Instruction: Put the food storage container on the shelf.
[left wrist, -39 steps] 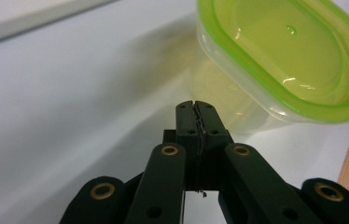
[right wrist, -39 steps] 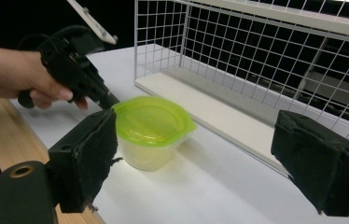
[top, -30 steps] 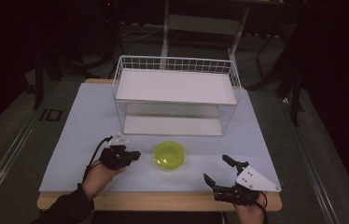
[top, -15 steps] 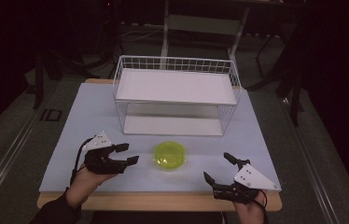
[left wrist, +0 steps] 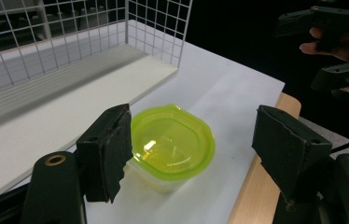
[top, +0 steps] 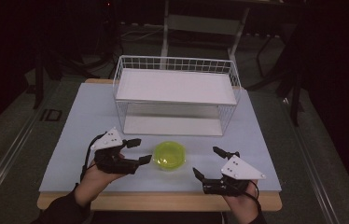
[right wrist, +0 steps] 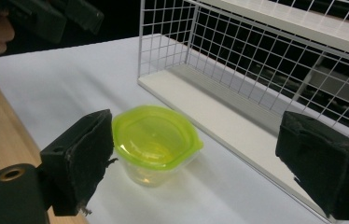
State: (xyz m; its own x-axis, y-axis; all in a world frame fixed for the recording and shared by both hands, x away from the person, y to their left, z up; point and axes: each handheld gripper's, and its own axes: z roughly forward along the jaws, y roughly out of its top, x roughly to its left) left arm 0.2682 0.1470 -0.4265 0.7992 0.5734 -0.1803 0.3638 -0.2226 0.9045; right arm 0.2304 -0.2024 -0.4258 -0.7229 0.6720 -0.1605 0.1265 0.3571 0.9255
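A small clear container with a yellow-green lid (top: 169, 155) stands on the white table top near the front, between both grippers. My left gripper (top: 139, 151) sits just left of it, open, with its jaws pointing at it. In the left gripper view the container (left wrist: 172, 142) lies between and a little beyond the spread pads (left wrist: 107, 149). My right gripper (top: 205, 161) rests to the container's right, also open and angled toward it. The right gripper view shows the container (right wrist: 156, 137) near the left pad (right wrist: 81, 158), untouched.
A white wire rack (top: 175, 86) with an upper shelf and a lower white board stands behind the container. The table's wooden front edge (top: 163, 200) runs just under both hands. The right hand's gripper (left wrist: 340, 46) appears far off in the left gripper view.
The left gripper has turned toward the container and its jaws have spread apart. The right gripper has hardly moved. The container stays in place.
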